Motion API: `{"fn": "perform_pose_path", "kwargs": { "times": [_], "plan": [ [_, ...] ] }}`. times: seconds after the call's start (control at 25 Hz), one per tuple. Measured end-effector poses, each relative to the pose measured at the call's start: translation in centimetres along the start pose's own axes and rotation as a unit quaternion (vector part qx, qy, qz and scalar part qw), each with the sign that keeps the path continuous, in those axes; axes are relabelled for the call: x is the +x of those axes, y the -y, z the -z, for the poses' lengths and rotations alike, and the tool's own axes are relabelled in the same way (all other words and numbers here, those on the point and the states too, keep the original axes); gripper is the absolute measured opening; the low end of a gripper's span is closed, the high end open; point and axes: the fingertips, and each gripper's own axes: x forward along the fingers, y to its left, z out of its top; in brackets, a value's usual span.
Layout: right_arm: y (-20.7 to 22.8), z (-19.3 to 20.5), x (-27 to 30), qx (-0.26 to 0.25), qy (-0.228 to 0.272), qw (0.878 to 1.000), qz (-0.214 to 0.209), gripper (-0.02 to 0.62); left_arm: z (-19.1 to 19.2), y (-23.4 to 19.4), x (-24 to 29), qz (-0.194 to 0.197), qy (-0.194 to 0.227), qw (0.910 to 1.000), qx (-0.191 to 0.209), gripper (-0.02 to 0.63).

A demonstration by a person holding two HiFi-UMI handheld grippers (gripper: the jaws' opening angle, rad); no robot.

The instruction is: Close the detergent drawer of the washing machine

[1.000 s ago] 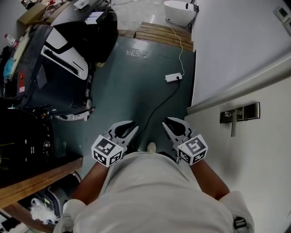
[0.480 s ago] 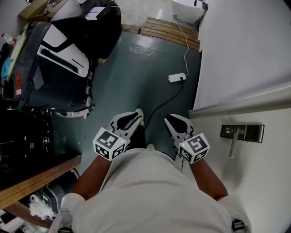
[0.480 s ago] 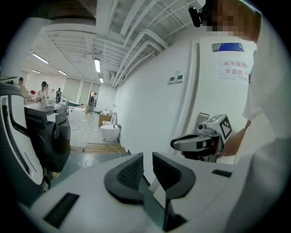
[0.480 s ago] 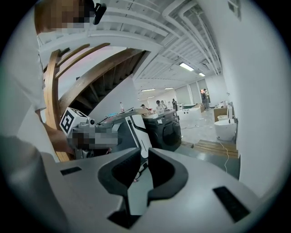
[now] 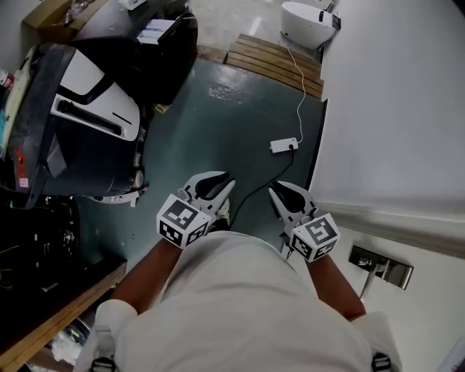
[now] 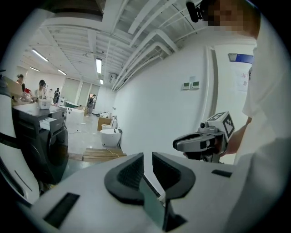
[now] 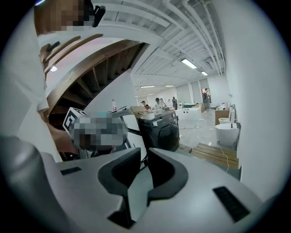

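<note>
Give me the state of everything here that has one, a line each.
Left gripper: open a little, jaws just closing slightly, nothing between.
Right gripper: open a little, empty.
Detergent drawer: pulled out of the washing machine.
Power strip: lying on the floor, wired up.

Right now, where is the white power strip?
In the head view, the white power strip lies on the green floor, ahead of the right tongs, near the wall.

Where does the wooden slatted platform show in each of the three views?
Head view: the wooden slatted platform lies at the top, right of centre.
Left gripper view: platform below the middle, left of centre.
Right gripper view: platform at lower right.
Shared landmark: the white rounded basin just beyond it, in all three.
</note>
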Motion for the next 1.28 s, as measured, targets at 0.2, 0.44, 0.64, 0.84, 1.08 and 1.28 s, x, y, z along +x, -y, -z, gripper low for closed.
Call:
{"fn": "perform_pose_path", "kwargs": {
  "times": [0.2, 0.44, 0.64, 0.84, 1.08, 1.28],
  "plan": [
    [1.7, -3.2, 5.0, -0.018, -0.006, 1.000, -0.006, 0.055, -1.7, -5.6, 1.0, -0.004, 0.003, 1.0000, -0.001, 0.057],
    [2.8, -5.3, 9.6, -0.033, -0.025, 0.999, -0.032, 0.055, -3.6, -10.6, 0.9, -0.042, 0.021, 0.9988, -0.010, 0.057],
    [4.0, -6.8, 13.6, -0.036, -0.036, 0.997, -0.067, 0.055, -4.4, -15.0, 1.6, -0.087, 0.024, 0.9956, -0.027, 0.075],
    [7.0, -8.0, 18.0, -0.042, -0.043, 0.993, -0.105, 0.055, -5.5, -20.4, 3.5, -0.144, 0.025, 0.9884, -0.042, 0.120],
    [13.7, -11.8, 23.5, -0.056, -0.050, 0.986, -0.148, 0.055, -8.6, -26.8, 8.1, -0.209, 0.026, 0.9752, -0.067, 0.140],
    [20.1, -14.6, 26.9, -0.059, -0.055, 0.982, -0.171, 0.055, -11.5, -31.6, 13.0, -0.247, 0.023, 0.9649, -0.086, 0.144]
  ]
}}
